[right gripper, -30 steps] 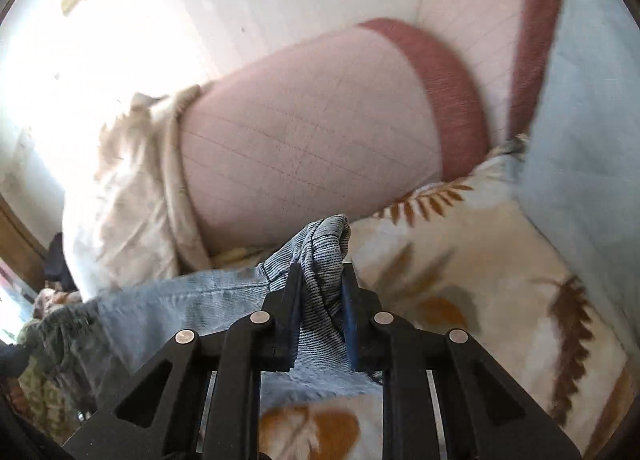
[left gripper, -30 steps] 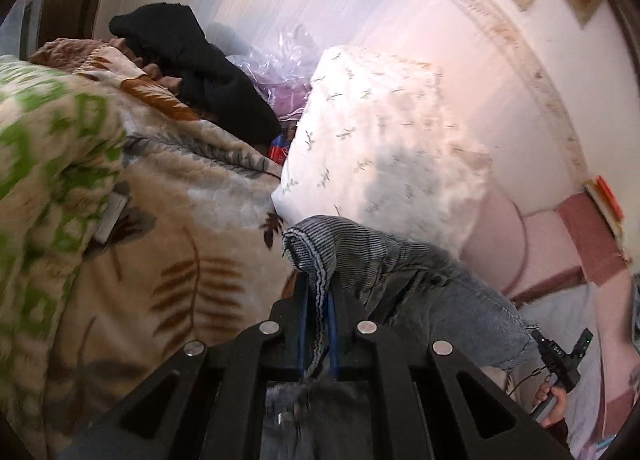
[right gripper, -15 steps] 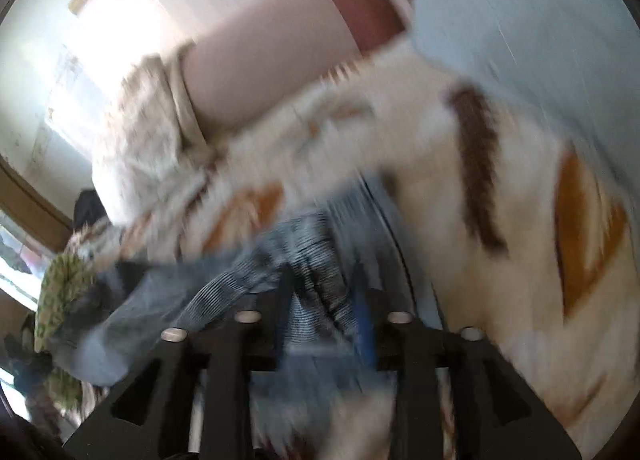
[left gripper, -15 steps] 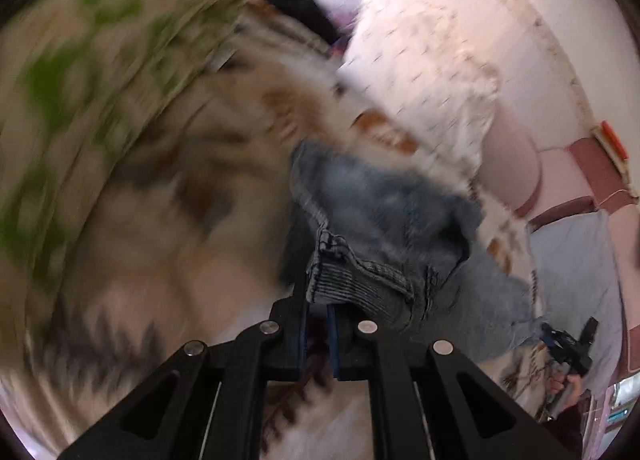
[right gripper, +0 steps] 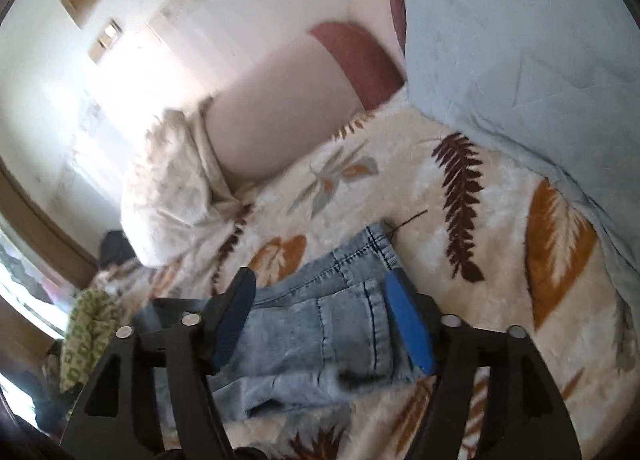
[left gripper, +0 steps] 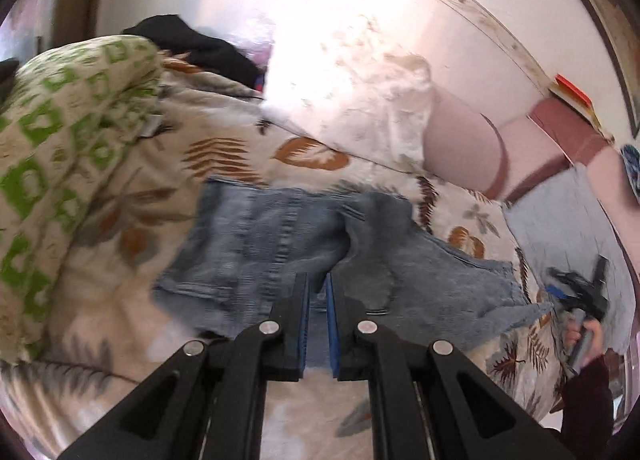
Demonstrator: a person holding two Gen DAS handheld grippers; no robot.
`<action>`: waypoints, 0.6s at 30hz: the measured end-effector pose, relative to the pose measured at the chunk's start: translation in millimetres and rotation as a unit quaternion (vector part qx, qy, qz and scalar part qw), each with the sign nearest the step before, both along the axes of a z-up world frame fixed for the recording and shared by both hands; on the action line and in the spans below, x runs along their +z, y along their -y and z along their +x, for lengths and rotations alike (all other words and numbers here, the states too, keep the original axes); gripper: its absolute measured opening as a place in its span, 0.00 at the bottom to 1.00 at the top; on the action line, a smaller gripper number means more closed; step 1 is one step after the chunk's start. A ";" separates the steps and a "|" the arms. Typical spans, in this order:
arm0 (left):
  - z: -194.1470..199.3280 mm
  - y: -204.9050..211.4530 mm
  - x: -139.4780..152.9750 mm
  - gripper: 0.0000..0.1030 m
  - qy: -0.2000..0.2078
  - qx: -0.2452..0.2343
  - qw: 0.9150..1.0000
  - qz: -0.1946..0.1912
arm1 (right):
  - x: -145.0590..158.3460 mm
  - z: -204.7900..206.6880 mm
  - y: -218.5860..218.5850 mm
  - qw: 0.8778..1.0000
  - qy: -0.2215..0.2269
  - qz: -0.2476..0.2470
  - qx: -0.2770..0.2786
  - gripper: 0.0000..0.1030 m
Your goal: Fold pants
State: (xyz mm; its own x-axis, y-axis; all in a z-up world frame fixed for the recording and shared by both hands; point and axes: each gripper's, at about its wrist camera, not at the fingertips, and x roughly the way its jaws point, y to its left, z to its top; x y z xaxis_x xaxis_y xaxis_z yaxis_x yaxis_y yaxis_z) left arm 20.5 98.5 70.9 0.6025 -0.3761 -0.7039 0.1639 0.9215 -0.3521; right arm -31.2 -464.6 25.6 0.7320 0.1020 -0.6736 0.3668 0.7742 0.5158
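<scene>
The pants (left gripper: 280,252), pale blue denim, lie spread on the leaf-patterned blanket (left gripper: 132,324) that covers the bed, folded over on themselves with a seam running down the upper layer and a rumpled darker fold near the middle. The left hand-held gripper (left gripper: 318,284) sits low over the near edge of the denim, its blue-padded fingers (left gripper: 304,324) drawn close with only a narrow slot between them; cloth shows through that slot, but I cannot tell whether any of it is pinched. In the right wrist view, the right hand-held gripper (right gripper: 320,292) is released, its fingers (right gripper: 408,324) spread wide to either side of the stitched end of the pants (right gripper: 320,324), which lies flat on the blanket (right gripper: 500,300) between them without being gripped. In the left view the right device also appears at the far edge of the denim, held in a hand (left gripper: 580,336). Beside the pants, a white sprigged pillow (left gripper: 352,92) and a pink bolster (left gripper: 460,140) rest against the wall, a green-patterned quilt (left gripper: 60,140) is heaped on one side, and a pale blue quilt (right gripper: 520,40) lies on the other.
</scene>
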 end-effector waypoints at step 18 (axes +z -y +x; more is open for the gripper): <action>20.9 27.4 -60.4 0.10 -0.074 0.010 0.997 -0.004 | -73.8 48.3 16.8 0.993 -0.070 0.069 0.063 0.20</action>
